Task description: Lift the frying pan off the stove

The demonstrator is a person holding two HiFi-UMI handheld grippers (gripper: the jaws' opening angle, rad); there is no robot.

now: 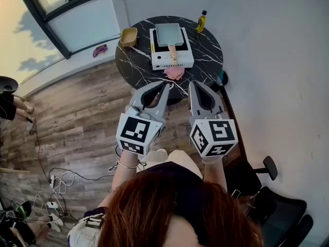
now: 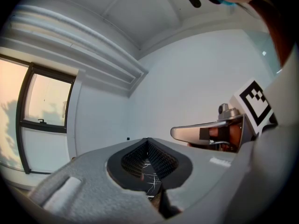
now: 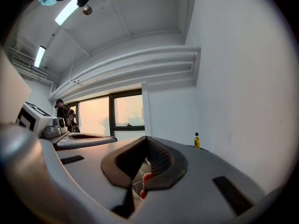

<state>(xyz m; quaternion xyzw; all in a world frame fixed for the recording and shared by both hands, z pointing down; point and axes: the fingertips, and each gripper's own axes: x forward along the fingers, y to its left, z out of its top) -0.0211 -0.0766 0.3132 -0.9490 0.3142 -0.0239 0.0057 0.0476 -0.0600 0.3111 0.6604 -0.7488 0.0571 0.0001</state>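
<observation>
Left gripper point(image 1: 167, 85) and right gripper point(image 1: 192, 85) both clenched empty, well short of the table point(image 1: 132, 62); frying pan point(image 1: 168, 34) sits on the stove point(image 1: 177, 60), handle toward the person; risk: arriving closed, the jaws shove the handle and skew the pan.

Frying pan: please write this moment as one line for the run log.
pan: on stove, untouched | left gripper: shut, empty | right gripper: shut, empty | both apart from pan
</observation>
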